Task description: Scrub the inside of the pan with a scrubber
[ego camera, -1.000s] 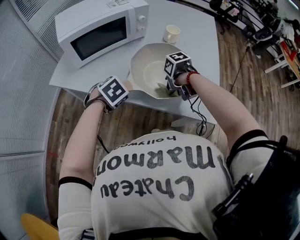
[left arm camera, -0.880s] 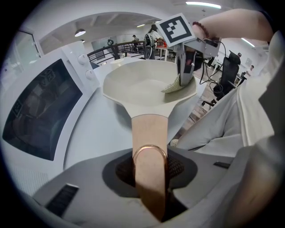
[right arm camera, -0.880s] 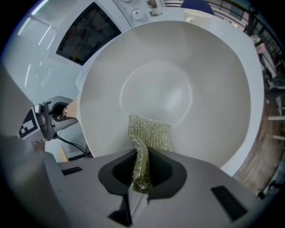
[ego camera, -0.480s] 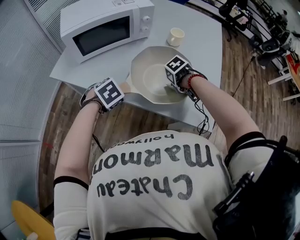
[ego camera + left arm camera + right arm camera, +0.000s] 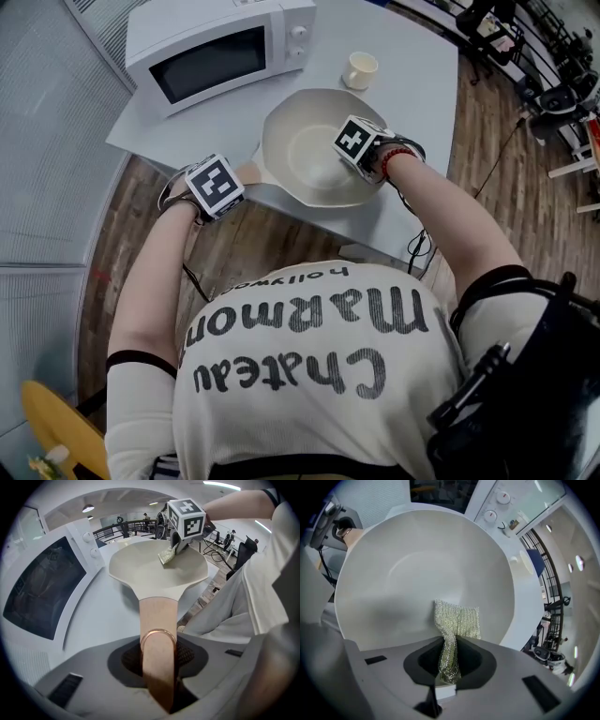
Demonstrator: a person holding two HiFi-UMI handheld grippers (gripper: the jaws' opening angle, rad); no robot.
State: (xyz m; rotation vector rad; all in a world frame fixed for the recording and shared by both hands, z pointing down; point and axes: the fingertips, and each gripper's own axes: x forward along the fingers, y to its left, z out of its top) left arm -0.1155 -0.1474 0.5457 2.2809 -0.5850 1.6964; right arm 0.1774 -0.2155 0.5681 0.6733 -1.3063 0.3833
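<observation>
Grey table (image 5: 412, 103) over wood flooring. Nearest: left tongs (image 5: 159, 667) clamped on the pan handle (image 5: 158, 616), steadying. Beyond: right tongs (image 5: 449, 665) pinching the scrubber (image 5: 457, 618), pressed to the inner wall of the pan (image 5: 417, 559). Mid-scrub, seemingly; next calls for sweeping across the base. Farthest: microwave (image 5: 220, 47), cup (image 5: 361, 68).

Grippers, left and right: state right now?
Left gripper: closed on the pan handle.
Right gripper: closed on the scrubber, inside the pan.

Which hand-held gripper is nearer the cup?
Right. The right hand-held gripper is in the pan near the cup; the left hand-held gripper holds the pan handle, farther off.
</observation>
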